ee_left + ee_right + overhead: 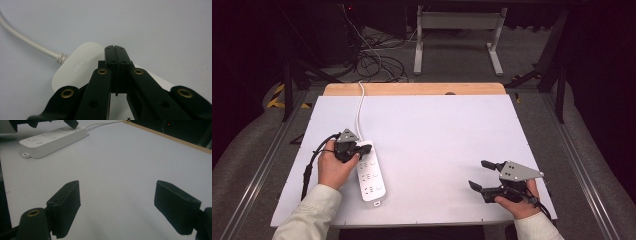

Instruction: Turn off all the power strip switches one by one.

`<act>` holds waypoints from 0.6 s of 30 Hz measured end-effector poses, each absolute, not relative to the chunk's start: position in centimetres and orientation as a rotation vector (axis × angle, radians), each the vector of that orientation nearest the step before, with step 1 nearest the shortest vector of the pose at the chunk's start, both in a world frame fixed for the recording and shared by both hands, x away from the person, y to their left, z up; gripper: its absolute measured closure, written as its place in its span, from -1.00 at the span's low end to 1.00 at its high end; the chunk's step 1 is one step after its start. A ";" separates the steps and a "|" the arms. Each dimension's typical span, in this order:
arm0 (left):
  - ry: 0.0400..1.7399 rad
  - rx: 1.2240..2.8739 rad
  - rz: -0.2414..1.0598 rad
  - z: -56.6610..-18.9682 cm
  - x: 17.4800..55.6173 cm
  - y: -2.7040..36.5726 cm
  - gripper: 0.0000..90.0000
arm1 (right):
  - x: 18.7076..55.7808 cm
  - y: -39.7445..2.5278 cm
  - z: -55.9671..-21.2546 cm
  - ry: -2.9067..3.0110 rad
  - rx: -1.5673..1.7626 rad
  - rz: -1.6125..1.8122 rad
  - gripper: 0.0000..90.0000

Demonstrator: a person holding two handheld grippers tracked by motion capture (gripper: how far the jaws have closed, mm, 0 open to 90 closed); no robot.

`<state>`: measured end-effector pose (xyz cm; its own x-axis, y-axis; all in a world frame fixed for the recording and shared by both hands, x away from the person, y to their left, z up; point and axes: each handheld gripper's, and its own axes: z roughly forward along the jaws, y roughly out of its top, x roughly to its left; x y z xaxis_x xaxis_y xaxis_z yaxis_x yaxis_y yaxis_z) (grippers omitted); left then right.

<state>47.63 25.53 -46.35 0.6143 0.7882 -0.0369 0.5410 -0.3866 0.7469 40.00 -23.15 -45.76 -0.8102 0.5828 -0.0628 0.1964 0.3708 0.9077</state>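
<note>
Left gripper: jaws pressed together, nothing between them; in the left gripper view the closed tips sit over the cable end of the white power strip, just above or touching its top face, cannot tell which. The "deli" mark on the strip lies just left of the fingertips in that view. The white cord leaves the strip beyond and to the left of the tips.

High view: power strip lies flat on the white table surface, its length running back under the left hand; cord runs away to the far table edge.

Right gripper: jaws spread wide, holding nothing, bare table between the fingers. Right gripper view: strip well ahead and to the left of the fingers, with the left gripper at its far end
</note>
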 end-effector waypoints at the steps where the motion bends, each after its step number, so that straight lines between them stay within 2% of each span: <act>1: 1.047 2.088 0.421 -46.4 47.6 25.6 1.00 | 40.0 -23.1 -45.8 2.263 0.679 1.422 -0.52; 18: 1.036 2.088 0.434 -46.7 47.6 25.3 1.00 | 39.9 -23.1 -45.8 2.261 0.680 1.422 -0.52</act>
<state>47.60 25.29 -46.71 0.6143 0.7886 -0.0271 0.5335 -0.3898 0.7506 39.92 -23.14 -45.76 -0.8094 0.5839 -0.0629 0.1960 0.3696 0.9083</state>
